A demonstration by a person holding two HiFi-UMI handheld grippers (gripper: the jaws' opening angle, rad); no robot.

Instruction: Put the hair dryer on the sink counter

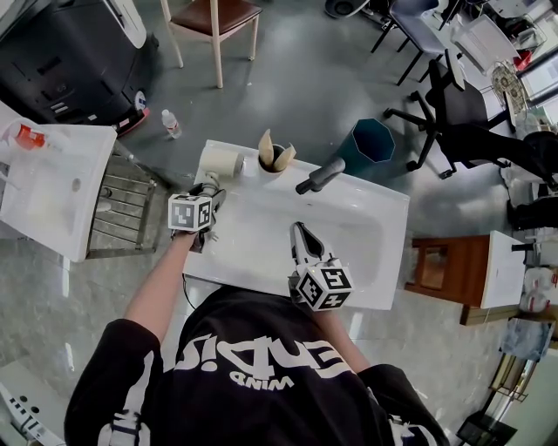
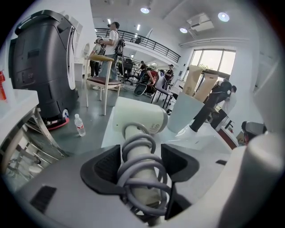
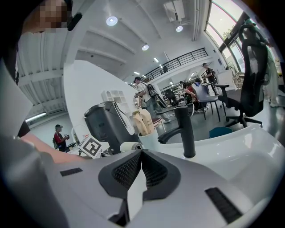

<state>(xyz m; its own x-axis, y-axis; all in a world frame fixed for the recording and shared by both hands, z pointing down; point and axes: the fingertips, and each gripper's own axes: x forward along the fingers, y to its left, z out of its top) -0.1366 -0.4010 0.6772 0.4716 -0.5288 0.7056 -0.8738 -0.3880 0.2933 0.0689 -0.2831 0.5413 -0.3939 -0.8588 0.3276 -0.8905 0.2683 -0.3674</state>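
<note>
The white hair dryer [image 1: 220, 162] lies on the back left corner of the white sink counter [image 1: 390, 202]. Its handle, with grey cord coiled round it [image 2: 139, 165], points toward me. My left gripper [image 1: 207, 185] straddles that handle; its jaws stand wide on either side and do not clamp it. In the left gripper view the dryer's head [image 2: 139, 116] rests on the counter just ahead of the pads. My right gripper [image 1: 300, 232] hovers over the basin with its jaws [image 3: 141, 156] closed together, empty.
A black faucet [image 1: 319, 177] stands at the basin's back, with a cup of brushes [image 1: 275, 157] beside the dryer. A teal bin [image 1: 371, 143], a water bottle [image 1: 171, 124], a wooden chair [image 1: 215, 19] and an office chair [image 1: 453, 113] stand on the floor beyond. Another white sink [image 1: 52, 187] is at the left.
</note>
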